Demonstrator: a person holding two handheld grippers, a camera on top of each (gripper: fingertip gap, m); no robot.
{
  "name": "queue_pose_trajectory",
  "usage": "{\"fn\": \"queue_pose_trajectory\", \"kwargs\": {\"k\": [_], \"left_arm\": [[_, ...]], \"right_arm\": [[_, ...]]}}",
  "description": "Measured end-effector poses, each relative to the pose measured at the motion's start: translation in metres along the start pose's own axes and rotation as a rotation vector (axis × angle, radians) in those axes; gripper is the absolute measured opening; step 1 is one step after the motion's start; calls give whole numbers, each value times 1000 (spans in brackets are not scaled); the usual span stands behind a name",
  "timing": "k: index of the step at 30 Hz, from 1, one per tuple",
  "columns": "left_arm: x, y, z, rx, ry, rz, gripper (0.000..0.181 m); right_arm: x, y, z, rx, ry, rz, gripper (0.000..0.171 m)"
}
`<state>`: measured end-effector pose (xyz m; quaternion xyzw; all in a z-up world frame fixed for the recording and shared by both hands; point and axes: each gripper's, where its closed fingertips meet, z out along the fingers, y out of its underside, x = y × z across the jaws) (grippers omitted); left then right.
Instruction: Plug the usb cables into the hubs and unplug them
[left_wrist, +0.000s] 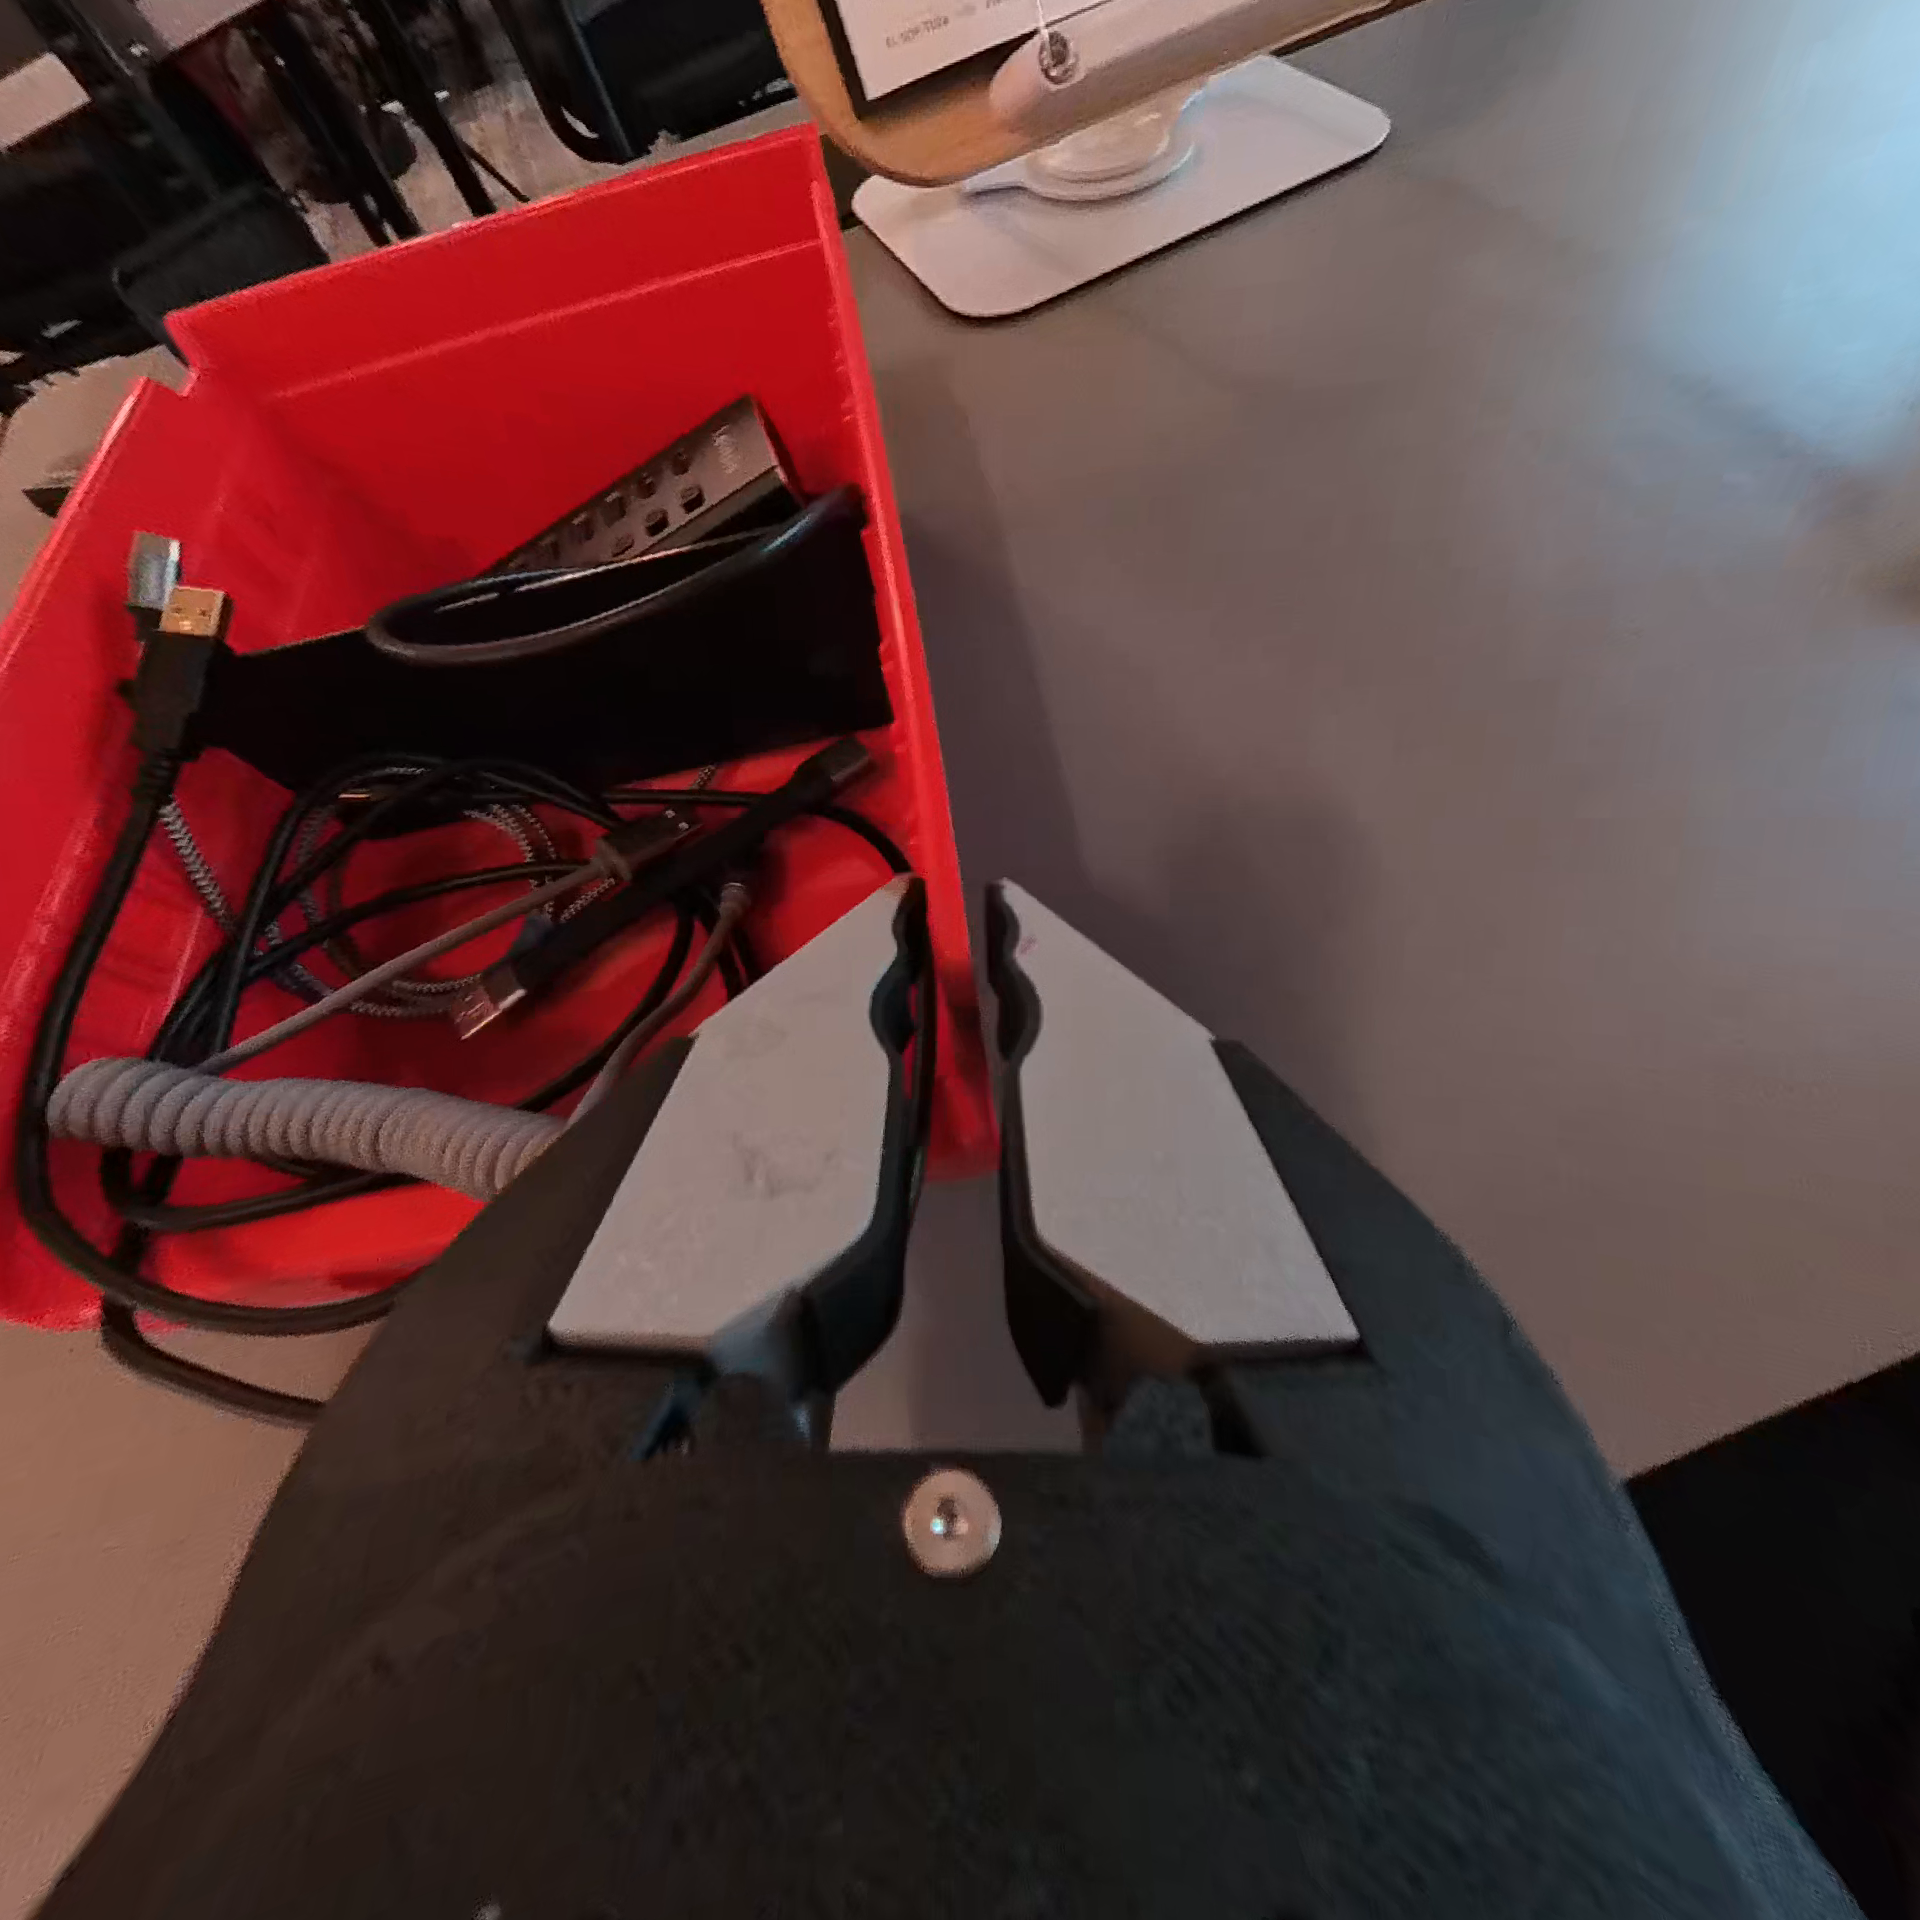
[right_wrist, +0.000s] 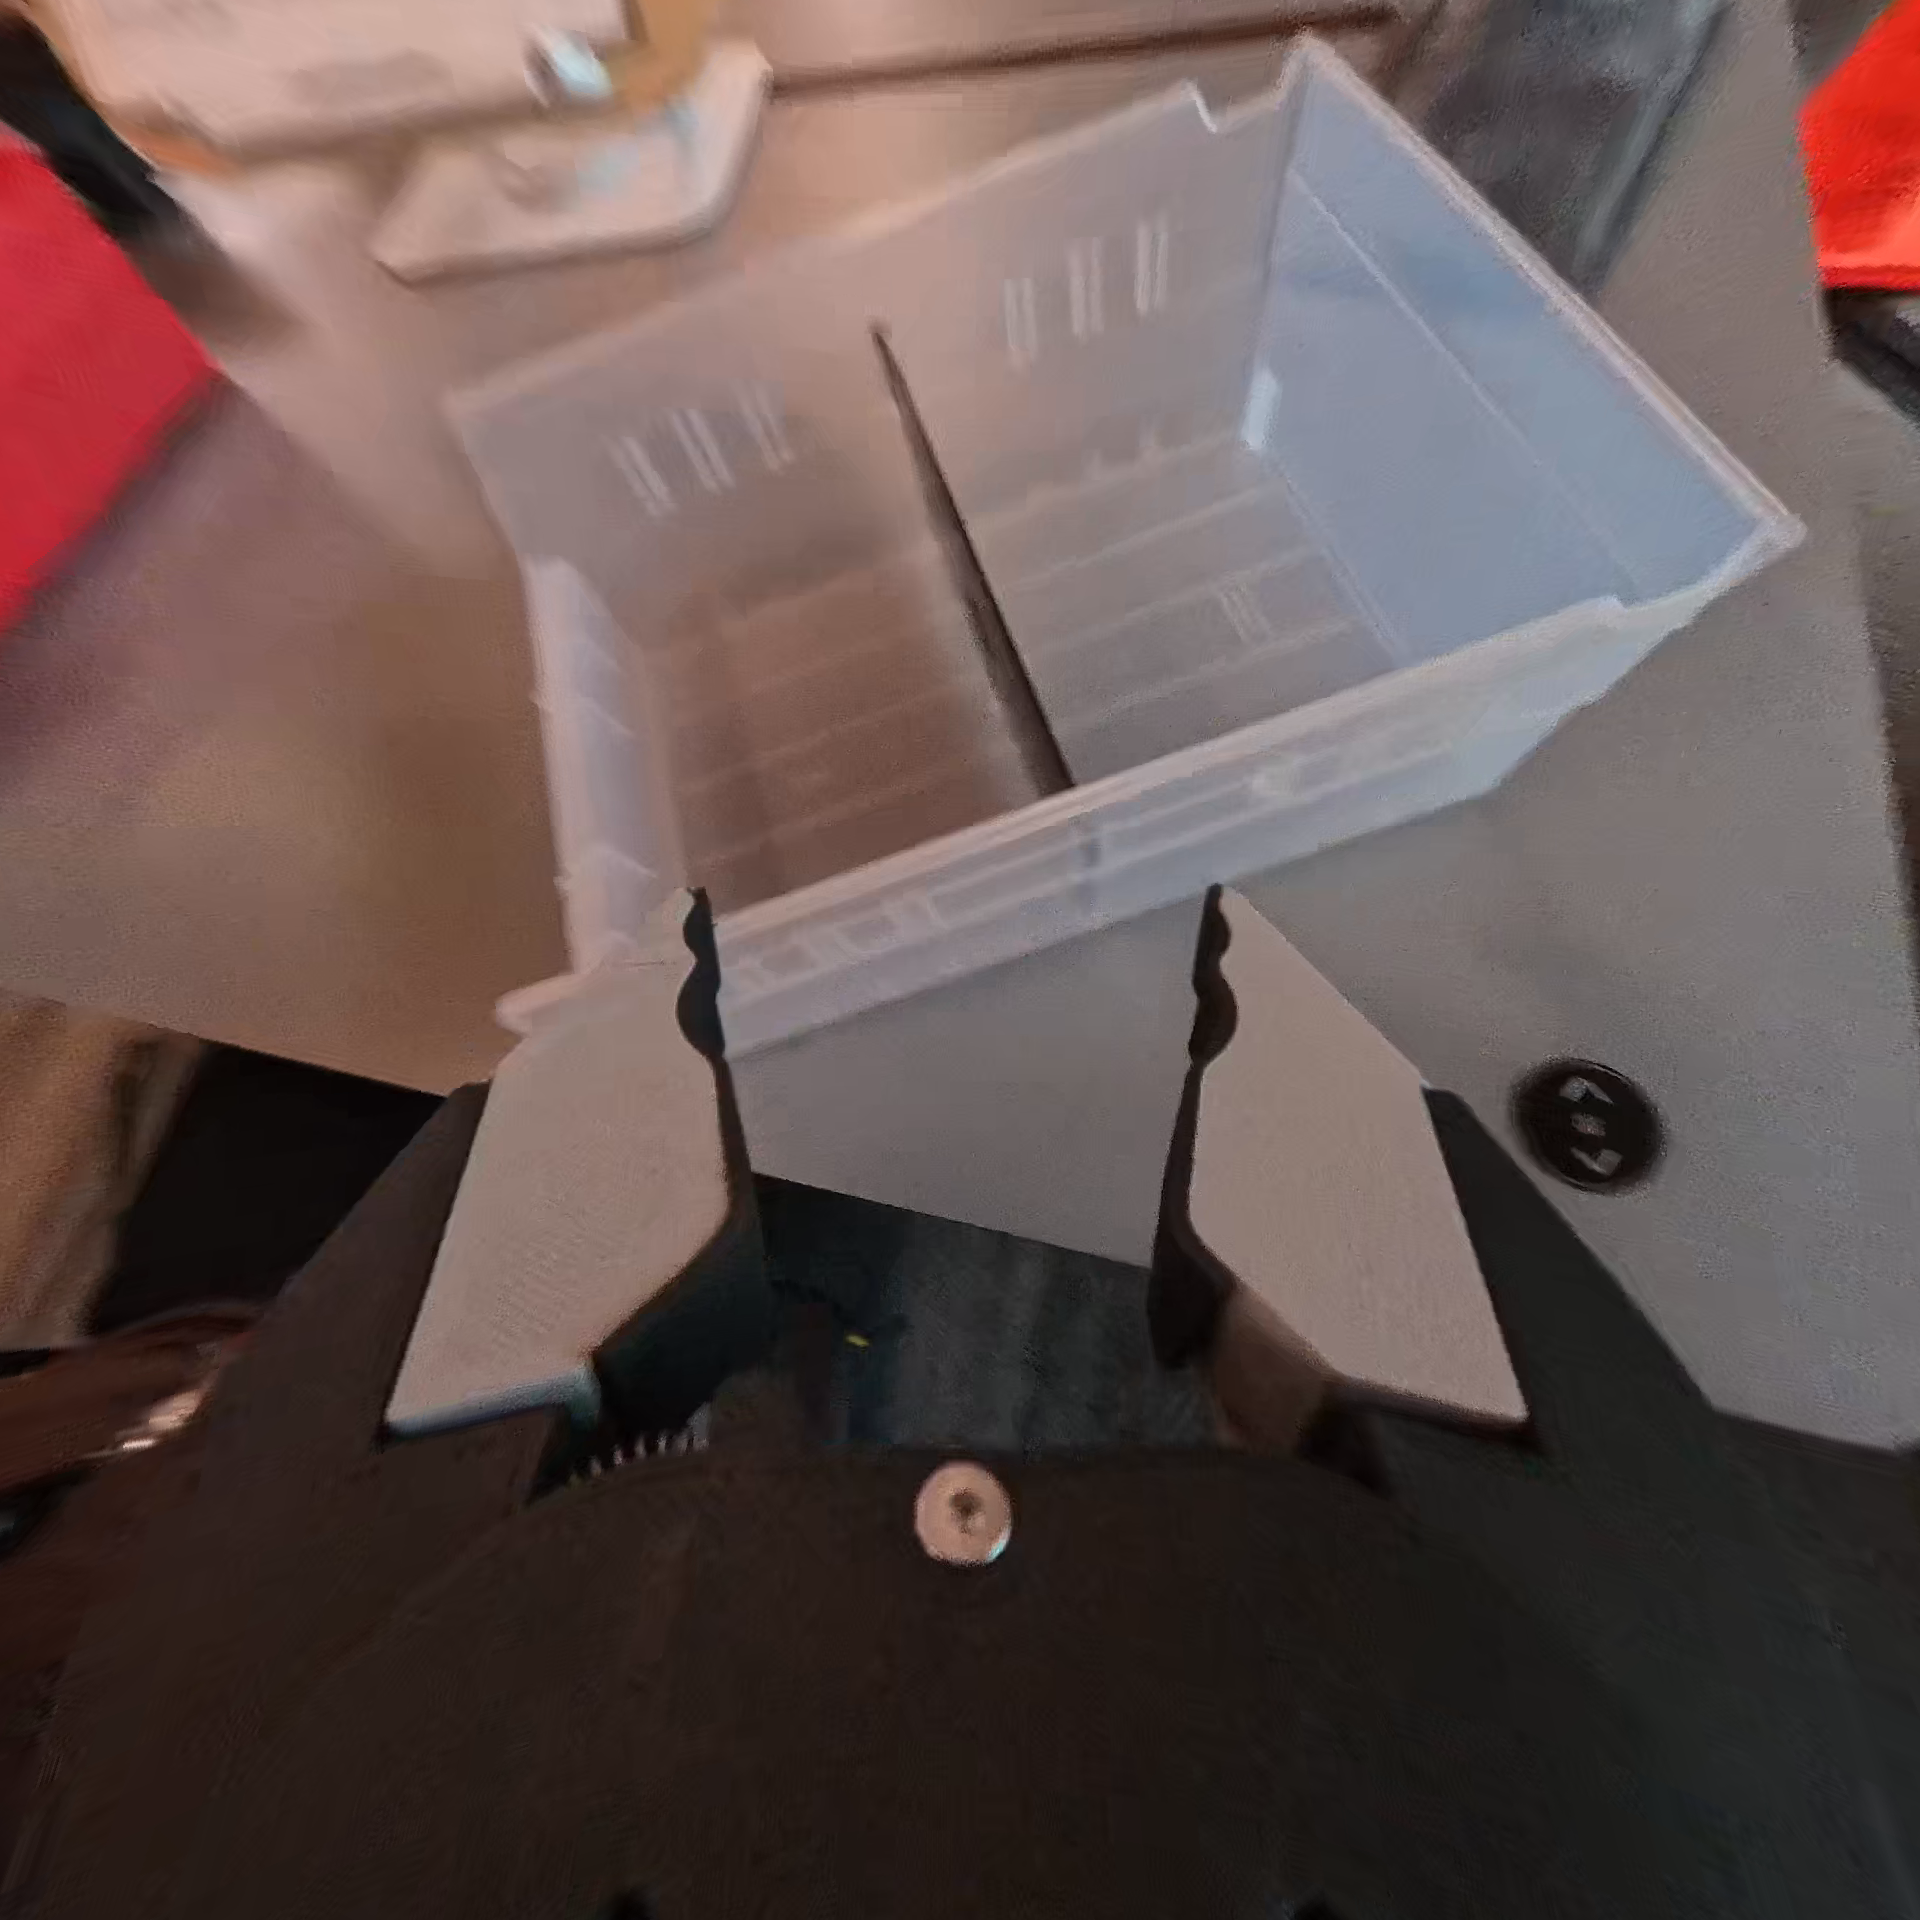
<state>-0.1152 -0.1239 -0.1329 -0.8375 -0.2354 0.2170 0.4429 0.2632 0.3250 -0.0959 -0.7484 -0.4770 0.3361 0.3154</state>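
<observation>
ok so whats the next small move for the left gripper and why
Probably shift the left gripper left over the red bin and open its jaws wider. They stand nearly shut over the bin's right wall, holding nothing, while the USB plugs and hub all lie inside. The right gripper hangs open over the clear bin, which looks empty.

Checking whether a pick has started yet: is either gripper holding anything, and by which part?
Nothing is held. The left gripper has a narrow empty gap, poised over the red bin's right wall. The right gripper is wide open before the clear bin.
</observation>
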Motion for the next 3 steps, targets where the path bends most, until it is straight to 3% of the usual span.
{"fn": "queue_pose_trajectory", "kwargs": {"k": [3], "left_arm": [[13, -5, 5, 22, 68, -45, 23]], "right_arm": [[-32, -8, -5, 107, -185, 60, 100]]}}
